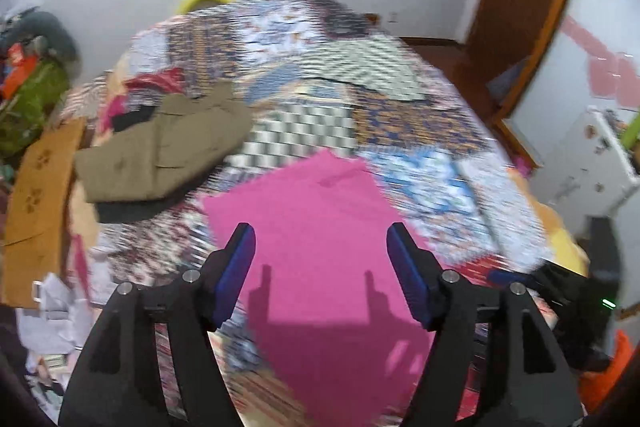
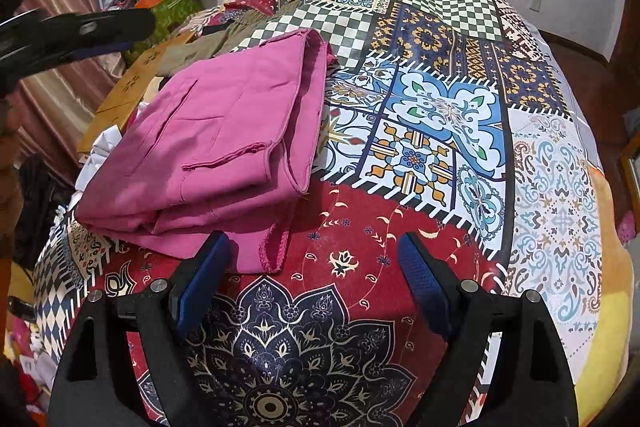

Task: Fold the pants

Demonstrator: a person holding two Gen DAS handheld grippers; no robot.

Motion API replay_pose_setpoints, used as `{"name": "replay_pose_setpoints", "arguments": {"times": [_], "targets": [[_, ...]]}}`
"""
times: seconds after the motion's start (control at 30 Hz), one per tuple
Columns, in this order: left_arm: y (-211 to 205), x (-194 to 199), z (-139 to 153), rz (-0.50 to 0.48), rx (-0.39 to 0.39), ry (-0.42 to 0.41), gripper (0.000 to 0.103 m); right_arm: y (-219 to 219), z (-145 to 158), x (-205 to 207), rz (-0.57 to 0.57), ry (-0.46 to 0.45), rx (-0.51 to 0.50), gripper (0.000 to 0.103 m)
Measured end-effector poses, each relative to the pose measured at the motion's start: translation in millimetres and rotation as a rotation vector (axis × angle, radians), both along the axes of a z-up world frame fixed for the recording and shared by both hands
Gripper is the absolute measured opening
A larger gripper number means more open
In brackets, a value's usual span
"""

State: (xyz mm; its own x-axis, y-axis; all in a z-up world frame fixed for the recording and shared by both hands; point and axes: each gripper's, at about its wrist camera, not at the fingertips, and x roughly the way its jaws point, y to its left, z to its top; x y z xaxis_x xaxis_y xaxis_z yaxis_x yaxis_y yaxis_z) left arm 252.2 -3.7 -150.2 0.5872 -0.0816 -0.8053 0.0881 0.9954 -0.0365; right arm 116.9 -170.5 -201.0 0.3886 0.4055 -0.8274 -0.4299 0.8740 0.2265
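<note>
The pink pants (image 2: 224,147) lie folded into a thick rectangle on the patchwork bedspread (image 2: 440,115). In the left wrist view the pink pants (image 1: 316,227) fill the space under my left gripper (image 1: 320,231), which is open and empty above them; this view is motion-blurred. My right gripper (image 2: 312,243) is open and empty, just in front of the pants' near hem, over the red patch. The left gripper also shows in the right wrist view (image 2: 76,31), raised at the upper left.
Folded olive-brown pants (image 1: 164,151) lie on a dark garment at the bed's left side. A cardboard box (image 1: 36,195) and a clothes pile (image 1: 32,67) sit left of the bed. A wooden door frame (image 1: 532,7) and white cabinet (image 1: 592,163) stand right.
</note>
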Motion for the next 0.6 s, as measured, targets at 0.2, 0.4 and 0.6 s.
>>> {"name": "replay_pose_setpoints", "arguments": {"times": [0.2, 0.4, 0.6], "targets": [[37.1, 56.1, -30.1, 0.081, 0.133, 0.061, 0.072, 0.5, 2.3, 0.8, 0.002, -0.010, -0.005, 0.083], [55.8, 98.0, -84.8, 0.120, 0.209, 0.190, 0.073, 0.1, 5.4, 3.3, -0.001, -0.026, -0.021, 0.083], [65.8, 86.6, -111.1, 0.133, 0.235, 0.225, 0.085, -9.4, 9.2, 6.4, -0.031, -0.029, -0.035, 0.084]]}}
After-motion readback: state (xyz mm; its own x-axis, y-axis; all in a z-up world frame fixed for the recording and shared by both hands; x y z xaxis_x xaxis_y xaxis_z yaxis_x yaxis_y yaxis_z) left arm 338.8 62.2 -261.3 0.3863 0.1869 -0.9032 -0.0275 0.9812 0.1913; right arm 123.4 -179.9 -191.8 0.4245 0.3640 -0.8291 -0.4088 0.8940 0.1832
